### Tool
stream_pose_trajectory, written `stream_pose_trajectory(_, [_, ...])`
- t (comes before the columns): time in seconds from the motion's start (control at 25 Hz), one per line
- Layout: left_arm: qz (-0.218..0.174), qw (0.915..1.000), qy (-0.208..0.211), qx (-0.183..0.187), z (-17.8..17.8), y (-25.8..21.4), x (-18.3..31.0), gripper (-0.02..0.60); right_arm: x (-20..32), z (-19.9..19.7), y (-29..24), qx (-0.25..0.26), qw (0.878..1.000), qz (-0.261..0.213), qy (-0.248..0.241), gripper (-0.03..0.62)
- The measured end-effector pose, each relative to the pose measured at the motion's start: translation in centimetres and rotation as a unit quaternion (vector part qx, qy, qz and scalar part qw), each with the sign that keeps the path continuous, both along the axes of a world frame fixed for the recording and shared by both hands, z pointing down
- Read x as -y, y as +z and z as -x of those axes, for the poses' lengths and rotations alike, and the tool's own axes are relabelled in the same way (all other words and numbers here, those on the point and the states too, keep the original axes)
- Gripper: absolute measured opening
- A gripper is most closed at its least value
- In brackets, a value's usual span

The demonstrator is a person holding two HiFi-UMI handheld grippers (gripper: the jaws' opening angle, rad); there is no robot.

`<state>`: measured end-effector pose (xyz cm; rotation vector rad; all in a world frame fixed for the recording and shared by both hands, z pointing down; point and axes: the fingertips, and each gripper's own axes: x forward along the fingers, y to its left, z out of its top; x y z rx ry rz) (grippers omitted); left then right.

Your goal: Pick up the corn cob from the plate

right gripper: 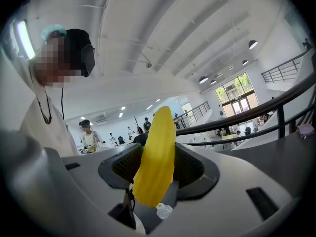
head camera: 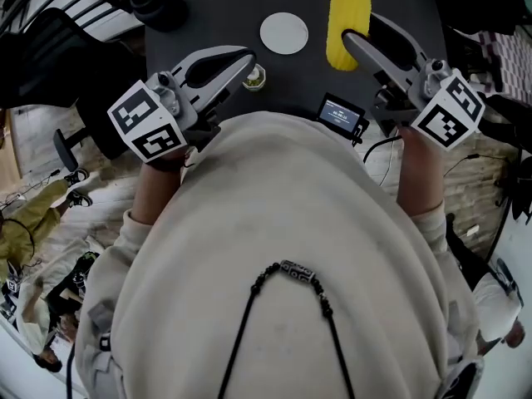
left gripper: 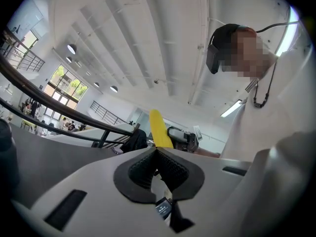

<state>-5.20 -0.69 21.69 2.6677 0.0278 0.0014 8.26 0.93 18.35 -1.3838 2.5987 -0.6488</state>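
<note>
In the head view the yellow corn cob [head camera: 347,15] stands upright above the dark table, with my right gripper [head camera: 356,41] shut on its lower part. The right gripper view shows the cob [right gripper: 157,152] clamped between the two black pads, tip upward. The round white plate [head camera: 283,33] lies bare on the table, left of the cob. My left gripper [head camera: 246,60] hangs over the table's near edge with its jaws shut and nothing in them; its pads [left gripper: 170,169] meet. Past them the left gripper view catches the cob [left gripper: 159,128] and the right gripper [left gripper: 183,139].
A small jar [head camera: 254,76] stands beside the left gripper's tip. A small device with a lit screen [head camera: 342,115] sits at the table's near edge. A black round object [head camera: 160,3] rests at the table's far left. My torso hides the near floor.
</note>
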Motion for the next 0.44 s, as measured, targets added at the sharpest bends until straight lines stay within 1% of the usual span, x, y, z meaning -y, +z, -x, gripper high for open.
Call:
stream_pose_trajectory(0.2, [-0.01, 1.0, -0.001, -0.001, 0.1, 0.0, 0.0, 0.003, -0.4, -0.1, 0.2, -0.003, 1.0, -0.006, 0.004, 0.221])
stream_pose_trajectory(0.44, [0.006, 1.0, -0.004, 0.002, 1.2, 0.0, 1.0, 0.003, 0.6, 0.8, -0.4, 0.0, 1.0, 0.003, 0.006, 0.221])
